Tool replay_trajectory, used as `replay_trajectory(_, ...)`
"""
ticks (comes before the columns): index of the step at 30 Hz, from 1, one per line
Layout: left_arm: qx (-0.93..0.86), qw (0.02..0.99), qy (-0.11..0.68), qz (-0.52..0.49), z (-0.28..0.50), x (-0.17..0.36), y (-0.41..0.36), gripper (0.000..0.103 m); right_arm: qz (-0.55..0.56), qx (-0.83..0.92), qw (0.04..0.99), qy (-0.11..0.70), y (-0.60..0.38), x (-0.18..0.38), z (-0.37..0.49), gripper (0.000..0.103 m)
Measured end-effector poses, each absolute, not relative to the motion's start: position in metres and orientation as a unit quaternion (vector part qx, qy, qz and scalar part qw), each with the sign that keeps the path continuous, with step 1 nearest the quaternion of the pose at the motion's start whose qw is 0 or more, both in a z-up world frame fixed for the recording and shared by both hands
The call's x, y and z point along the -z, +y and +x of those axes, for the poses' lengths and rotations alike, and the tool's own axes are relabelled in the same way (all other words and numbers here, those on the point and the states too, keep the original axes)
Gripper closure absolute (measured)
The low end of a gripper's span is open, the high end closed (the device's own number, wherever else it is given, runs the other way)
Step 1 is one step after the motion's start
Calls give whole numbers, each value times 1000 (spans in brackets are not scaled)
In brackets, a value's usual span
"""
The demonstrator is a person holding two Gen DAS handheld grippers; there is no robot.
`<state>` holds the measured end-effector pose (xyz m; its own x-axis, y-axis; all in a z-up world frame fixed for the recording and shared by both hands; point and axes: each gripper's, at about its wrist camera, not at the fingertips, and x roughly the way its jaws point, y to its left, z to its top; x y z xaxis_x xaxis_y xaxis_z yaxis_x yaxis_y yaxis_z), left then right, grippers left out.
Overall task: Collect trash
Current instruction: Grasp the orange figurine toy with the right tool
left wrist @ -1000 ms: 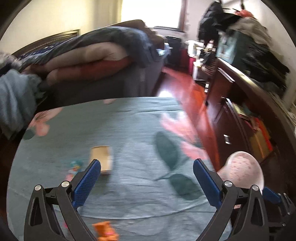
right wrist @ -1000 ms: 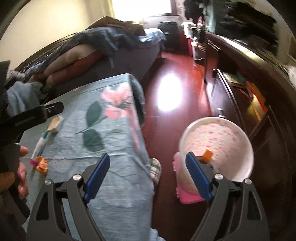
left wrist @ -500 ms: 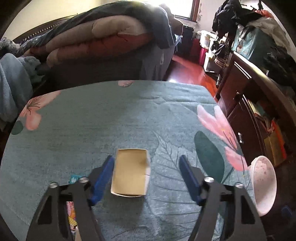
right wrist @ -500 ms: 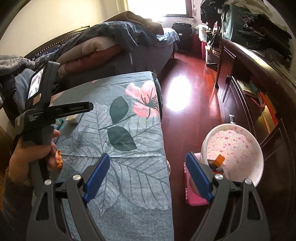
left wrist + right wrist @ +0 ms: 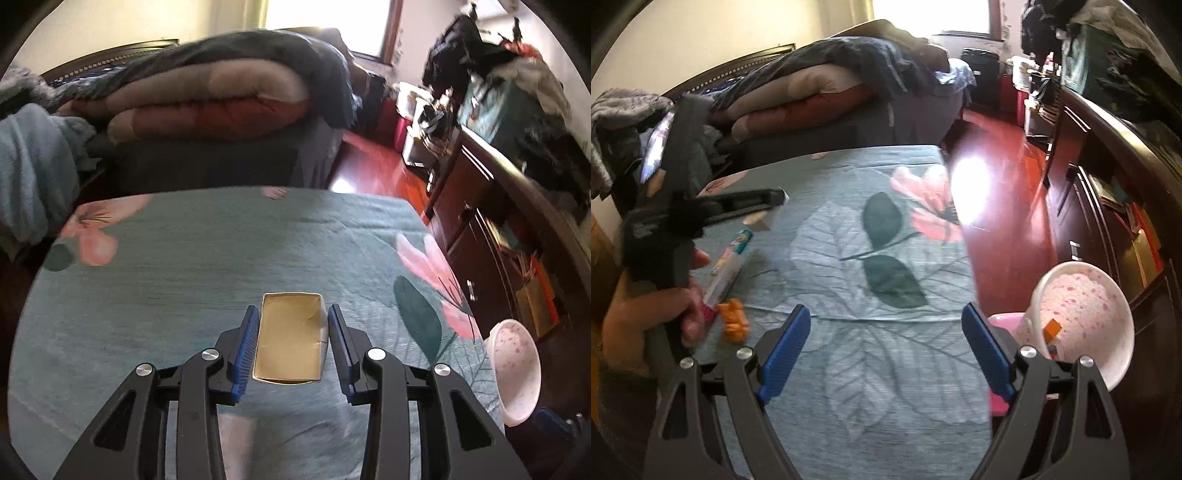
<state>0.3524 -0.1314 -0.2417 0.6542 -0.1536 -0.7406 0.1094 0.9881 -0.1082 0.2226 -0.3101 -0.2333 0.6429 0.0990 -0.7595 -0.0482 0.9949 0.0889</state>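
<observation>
Two hand-held tools work over a desk (image 5: pixel 184 277) covered in a teal cloth printed with pink flowers and dark leaves.

At the left in the right wrist view, a person's left hand (image 5: pixel 653 314) is wrapped around the black grip of the left tool (image 5: pixel 292 310), thumb side towards the desk, holding the tool tipped forward and down. Its jaws have just been closing and now stand narrow, with a cardboard box (image 5: pixel 290 339) between them. In the left wrist view the blue pads (image 5: pixel 247 339) touch the two long sides of the box.

That box is small, shallow and open on top, plain tan inside with a pale outer wall and a slight crease in its right-hand wall. It sits near the middle of the desk, its long side running away from the camera.

Just right of the hand lie a long, colourful tube (image 5: pixel 729 266) and a crumpled orange wrapper (image 5: pixel 733 321), both on the cloth near the desk's left edge.

Further right, the right tool (image 5: pixel 885 309) hangs above the near part of the desk, angled downward, its jaws wide apart with only cloth showing between them.

At the far right a white bin (image 5: pixel 1082 288) speckled with pink stands on the red floor (image 5: pixel 1004 221) beside the desk, with an orange scrap (image 5: pixel 1052 326) inside.
</observation>
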Motion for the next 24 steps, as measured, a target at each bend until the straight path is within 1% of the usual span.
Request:
replay_trajectory(7,27,919,389,-56,326,220,-64,65,11,-93,897,433,-258,243,228,18)
replay_trajectory(16,-22,919,384,-85,303,218,4,64,-29,-151,878,452,-189,268,236,19)
replay_trajectory(18,-30,919,383,-90,299,218,15,64,-35,-155,876,455,-181,273,240,23)
replay_trajectory(19,-34,919,382,-92,298,218,19,64,-37,-156,876,455,-177,275,240,28)
replay_trajectory(21,-40,918,384,-94,296,219,28,64,-43,-153,873,461,-172,280,245,33)
replay_trajectory(23,-46,917,383,-98,294,220,35,64,-42,-154,871,465,-169,284,249,42)
replay_trajectory(24,-48,917,383,-99,293,220,38,64,-44,-153,871,465,-167,285,251,44)
